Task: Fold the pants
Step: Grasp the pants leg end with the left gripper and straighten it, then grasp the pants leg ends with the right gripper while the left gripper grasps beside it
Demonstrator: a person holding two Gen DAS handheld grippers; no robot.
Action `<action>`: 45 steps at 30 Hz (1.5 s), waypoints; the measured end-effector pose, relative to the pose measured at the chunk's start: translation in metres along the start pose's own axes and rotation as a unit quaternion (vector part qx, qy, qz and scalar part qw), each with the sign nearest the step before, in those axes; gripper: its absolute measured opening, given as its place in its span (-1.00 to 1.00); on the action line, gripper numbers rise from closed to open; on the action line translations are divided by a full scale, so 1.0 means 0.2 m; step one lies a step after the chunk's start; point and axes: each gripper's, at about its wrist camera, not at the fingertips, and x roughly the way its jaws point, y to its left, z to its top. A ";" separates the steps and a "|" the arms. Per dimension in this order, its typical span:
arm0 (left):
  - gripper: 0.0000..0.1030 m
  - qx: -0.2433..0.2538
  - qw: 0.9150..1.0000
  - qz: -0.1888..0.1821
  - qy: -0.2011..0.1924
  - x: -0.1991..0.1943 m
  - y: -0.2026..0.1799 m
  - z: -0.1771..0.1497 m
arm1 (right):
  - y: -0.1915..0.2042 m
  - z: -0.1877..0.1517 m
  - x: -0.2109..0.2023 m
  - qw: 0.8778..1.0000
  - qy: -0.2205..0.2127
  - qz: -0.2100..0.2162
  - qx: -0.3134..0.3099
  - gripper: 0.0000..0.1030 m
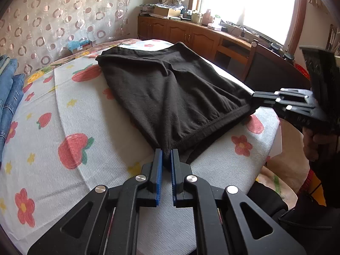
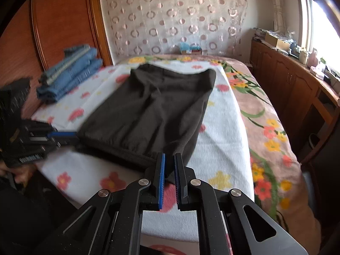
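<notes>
Dark brown pants point(image 1: 170, 93) lie folded on a white strawberry-print cloth point(image 1: 63, 110) on the bed. My left gripper point(image 1: 167, 155) is shut on the near left corner of the pants' hem. My right gripper point(image 2: 169, 161) is shut on the near right corner of the pants point(image 2: 153, 110). The right gripper also shows at the right of the left wrist view point(image 1: 257, 98), touching the hem. The left gripper shows at the left of the right wrist view point(image 2: 70, 137), at the pants' edge.
A stack of folded blue jeans point(image 2: 68, 72) lies at the left of the bed by the wooden headboard point(image 2: 61, 21). A floral blanket point(image 2: 265, 114) covers the bed's right side. A wooden cabinet point(image 1: 191, 34) with clutter stands under the window.
</notes>
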 end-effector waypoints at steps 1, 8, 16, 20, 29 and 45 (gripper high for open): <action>-0.84 -0.001 1.000 -0.001 0.000 0.00 0.00 0.00 | 0.00 -0.01 0.02 1.000 0.008 0.000 0.002 -0.84; -0.82 -0.010 1.000 0.006 -0.005 -0.02 0.01 0.01 | -0.05 0.02 0.01 1.000 -0.003 0.014 0.024 -0.76; -0.10 -0.019 0.999 0.030 -0.024 -0.07 0.06 0.06 | -0.11 0.03 -0.01 0.999 -0.018 0.002 0.039 -0.75; 0.48 -0.023 0.999 0.032 -0.031 -0.08 0.08 0.08 | -0.10 0.02 -0.01 0.999 -0.021 0.000 0.039 -0.72; 0.49 -0.035 0.997 0.050 -0.040 -0.07 0.12 0.13 | -0.13 0.02 0.00 0.999 -0.023 -0.002 0.044 -0.47; 0.49 -0.037 0.998 0.049 -0.025 0.01 0.12 0.16 | -0.13 0.03 0.05 0.999 -0.014 0.009 0.047 -0.38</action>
